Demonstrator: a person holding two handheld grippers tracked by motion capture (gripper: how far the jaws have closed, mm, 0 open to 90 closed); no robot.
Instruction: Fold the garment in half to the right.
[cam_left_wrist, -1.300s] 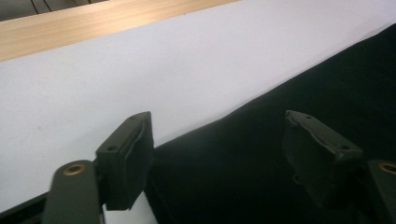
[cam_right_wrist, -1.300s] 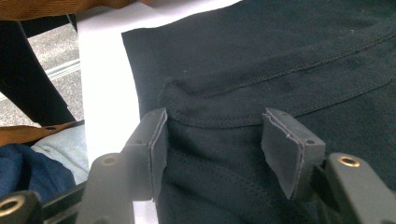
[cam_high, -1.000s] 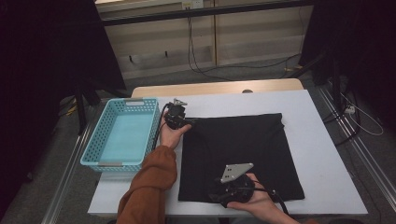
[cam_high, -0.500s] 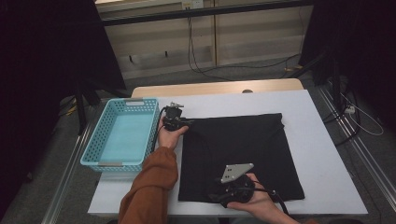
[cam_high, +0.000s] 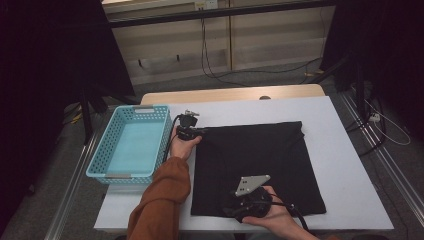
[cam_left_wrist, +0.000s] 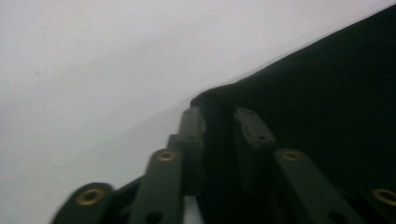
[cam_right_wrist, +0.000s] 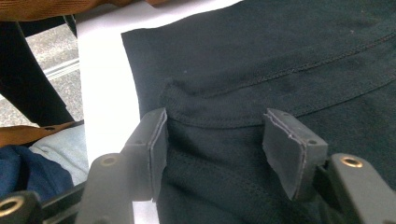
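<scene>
The left gripper (cam_high: 199, 131), at the upper left corner of the black cloth (cam_high: 255, 165) in the high view, has just been closing its jaws. In the left gripper view they now stand close together with a raised fold of the cloth's corner (cam_left_wrist: 219, 100) pinched between them, so that corner looks caught. A second ago the same gripper sat at the same corner with the jaws wider, and the hand has not shifted since.

The right gripper (cam_right_wrist: 215, 140) has not changed: its jaws stand about half open, straddling the cloth's hem near the lower left corner, and their pads are not pressing on the fabric. In the high view it rests at the lower middle of the frame, on the cloth's near edge.

The cloth lies spread flat in the middle of the white bench (cam_high: 345, 125), just right of the blue basket (cam_high: 131, 145), which stands at the left of the frame. With one corner gripped, the work probably wants the right jaws to close next, before the cloth is lifted or folded.
</scene>
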